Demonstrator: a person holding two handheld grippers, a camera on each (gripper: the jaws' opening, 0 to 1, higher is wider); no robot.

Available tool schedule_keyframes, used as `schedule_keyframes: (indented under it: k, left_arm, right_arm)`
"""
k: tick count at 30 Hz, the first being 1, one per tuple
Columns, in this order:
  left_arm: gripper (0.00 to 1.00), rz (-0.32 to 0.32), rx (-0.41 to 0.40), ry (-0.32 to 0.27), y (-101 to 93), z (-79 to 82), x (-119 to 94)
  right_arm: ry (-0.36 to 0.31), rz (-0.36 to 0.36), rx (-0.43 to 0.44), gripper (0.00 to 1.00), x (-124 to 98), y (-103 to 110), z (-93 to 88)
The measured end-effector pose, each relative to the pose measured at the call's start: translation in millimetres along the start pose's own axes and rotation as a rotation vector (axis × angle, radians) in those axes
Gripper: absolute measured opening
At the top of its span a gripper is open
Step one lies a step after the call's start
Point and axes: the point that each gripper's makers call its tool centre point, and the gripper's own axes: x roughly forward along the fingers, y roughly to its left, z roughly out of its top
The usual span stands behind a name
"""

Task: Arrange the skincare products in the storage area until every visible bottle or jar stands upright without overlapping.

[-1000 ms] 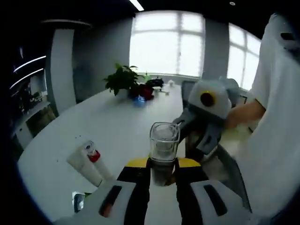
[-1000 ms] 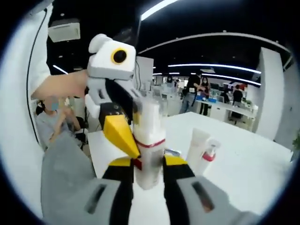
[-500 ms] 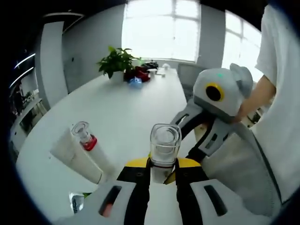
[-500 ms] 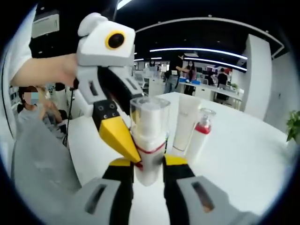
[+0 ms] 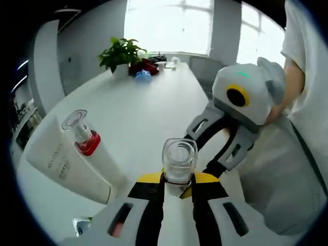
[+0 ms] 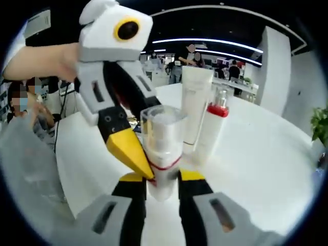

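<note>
I am holding one pump bottle [image 6: 163, 154] with both tools: my right hand-held gripper [image 6: 163, 187] is closing on its white body, and my left hand-held gripper [image 5: 178, 188] is gripping it too, under the clear cap [image 5: 179, 160]. I judge I am carrying it to stand upright on the counter [image 5: 138, 113], near the white tube [image 5: 64, 159] and the red-collared bottle [image 5: 84, 138] at ten o'clock. The left gripper view is showing the plant [image 5: 119, 52] and window; the right gripper view is showing the office behind.

Two pump bottles [image 6: 163, 148]; one tube [image 6: 194, 105]; one potted plant [image 5: 119, 53].
</note>
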Motion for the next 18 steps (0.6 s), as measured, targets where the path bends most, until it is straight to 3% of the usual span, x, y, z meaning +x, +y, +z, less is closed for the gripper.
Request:
schedule_keyframes:
  k: [5, 18]
  left_arm:
    - [0.17, 0.012, -0.006, 0.018, 10.8, -7.0, 8.4]
    - [0.17, 0.026, 0.001, 0.044, 26.3, -14.8, 17.0]
  right_arm:
    - [-0.007, -0.007, 0.031, 0.23, 11.1, -6.7, -7.8]
    - [-0.018, -0.044, 0.003, 0.23, 26.5, -18.8, -14.5]
